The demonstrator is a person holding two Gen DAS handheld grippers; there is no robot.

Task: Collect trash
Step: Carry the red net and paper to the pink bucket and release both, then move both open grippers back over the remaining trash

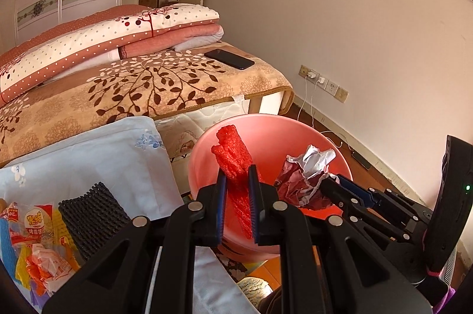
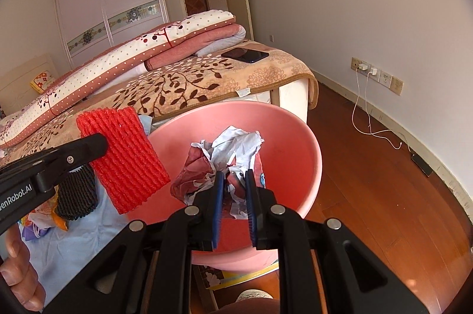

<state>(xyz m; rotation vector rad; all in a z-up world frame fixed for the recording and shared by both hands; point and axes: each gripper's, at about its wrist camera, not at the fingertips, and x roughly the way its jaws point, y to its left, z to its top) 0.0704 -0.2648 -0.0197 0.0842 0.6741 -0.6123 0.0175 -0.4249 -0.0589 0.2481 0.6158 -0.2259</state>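
Note:
My left gripper [image 1: 237,178] is shut on a red foam net sleeve [image 1: 233,157] and holds it over the near rim of the pink basin [image 1: 266,130]. The sleeve also shows in the right wrist view [image 2: 124,157], hanging from the left gripper's fingers [image 2: 88,147] beside the basin [image 2: 295,142]. My right gripper [image 2: 233,181] is shut on a crumpled red and white wrapper [image 2: 227,148] and holds it above the basin's inside. The wrapper shows in the left wrist view [image 1: 304,175] too.
A black foam net [image 1: 88,213] and several snack wrappers [image 1: 38,249] lie on a pale blue cloth [image 1: 97,154] at the left. A phone [image 1: 229,58] lies on the bed's leaf-patterned blanket [image 1: 118,95]. Charger cables [image 2: 369,119] trail on the wooden floor at the right.

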